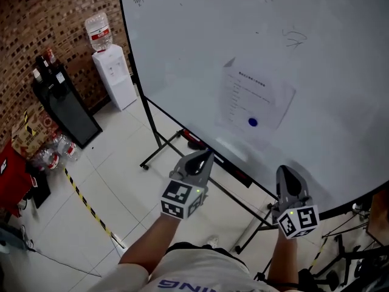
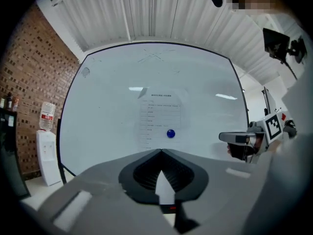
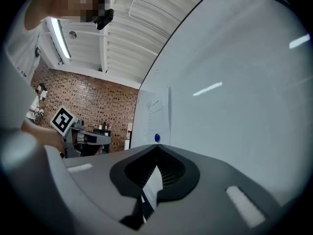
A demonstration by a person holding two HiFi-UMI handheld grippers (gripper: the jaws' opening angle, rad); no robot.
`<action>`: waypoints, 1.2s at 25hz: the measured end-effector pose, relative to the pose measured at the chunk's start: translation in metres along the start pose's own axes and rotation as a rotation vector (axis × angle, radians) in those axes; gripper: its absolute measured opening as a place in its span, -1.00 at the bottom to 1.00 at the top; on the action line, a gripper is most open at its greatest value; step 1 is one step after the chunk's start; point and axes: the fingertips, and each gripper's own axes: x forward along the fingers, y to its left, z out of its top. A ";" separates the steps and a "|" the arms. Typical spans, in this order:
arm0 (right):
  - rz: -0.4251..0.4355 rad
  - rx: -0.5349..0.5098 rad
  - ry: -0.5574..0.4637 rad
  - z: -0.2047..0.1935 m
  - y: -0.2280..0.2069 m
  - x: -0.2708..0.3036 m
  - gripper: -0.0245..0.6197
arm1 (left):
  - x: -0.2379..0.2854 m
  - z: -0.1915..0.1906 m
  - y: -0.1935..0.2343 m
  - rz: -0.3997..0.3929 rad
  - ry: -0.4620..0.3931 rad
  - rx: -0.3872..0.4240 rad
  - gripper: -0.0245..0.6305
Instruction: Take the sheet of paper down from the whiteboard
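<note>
A white printed sheet of paper [image 1: 255, 99] hangs on the big whiteboard [image 1: 182, 59], pinned near its lower edge by a round blue magnet [image 1: 253, 122]. My left gripper [image 1: 208, 154] is below and left of the sheet, short of the board, jaws shut and empty. My right gripper [image 1: 285, 170] is below and right of the sheet, also shut with nothing held. The left gripper view faces the paper [image 2: 161, 116] and the magnet [image 2: 170, 133] straight on above the closed left gripper [image 2: 160, 151]. In the right gripper view, the sheet [image 3: 156, 116] appears edge-on beyond the closed right gripper [image 3: 156, 146].
The whiteboard stands on a black wheeled frame [image 1: 161, 148] on a tiled floor. A water dispenser [image 1: 112, 72], a black slanted stand [image 1: 67, 105] and several bottles [image 1: 55, 154] line the brick wall at left. Yellow-black tape [image 1: 88, 205] crosses the floor. Tripod legs [image 1: 346, 248] stand at right.
</note>
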 end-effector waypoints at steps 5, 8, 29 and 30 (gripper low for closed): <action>-0.025 0.002 0.006 0.000 -0.013 0.012 -0.90 | 0.029 0.006 -0.011 -0.059 0.013 0.027 -0.91; -0.051 -0.014 0.004 0.005 -0.016 0.019 -0.90 | 0.047 0.010 -0.011 -0.098 -0.012 0.026 -0.91; -0.392 -0.067 0.014 0.023 -0.039 0.003 -0.90 | 0.124 0.021 -0.030 -0.305 0.041 0.242 -0.43; -0.388 -0.073 0.010 0.026 -0.039 0.005 -0.90 | 0.127 0.022 -0.031 -0.291 0.037 0.258 -0.36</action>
